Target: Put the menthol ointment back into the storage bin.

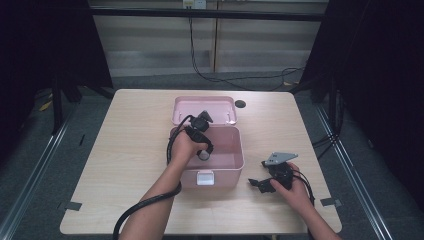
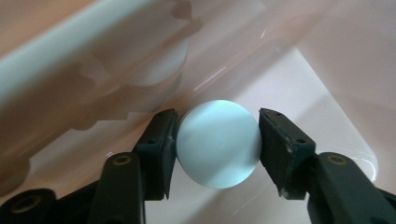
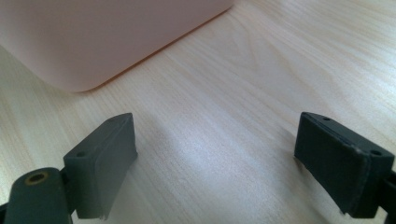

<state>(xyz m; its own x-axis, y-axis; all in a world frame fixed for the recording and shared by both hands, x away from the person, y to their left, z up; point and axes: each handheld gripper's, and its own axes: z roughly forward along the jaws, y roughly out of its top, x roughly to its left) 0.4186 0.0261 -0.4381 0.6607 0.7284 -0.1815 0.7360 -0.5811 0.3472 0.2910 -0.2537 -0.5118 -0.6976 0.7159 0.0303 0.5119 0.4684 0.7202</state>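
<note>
Left gripper lowered into pink storage box, jaws pointing down at the box floor. White ball seated between the two pads, left pad touching the ball's side, right pad against or just off the opposite side; contact on that side too fine to confirm. Ball resting low inside the box, near the front wall, seen from above as a pale round spot beside the left hand. Box lid swung fully open, lying flat behind the box. White latch visible on the front wall. Right gripper held just above bare wooden table, right of the box and apart from it, jaws spread wide, nothing between them. Corner of the box visible ahead of those jaws
</note>
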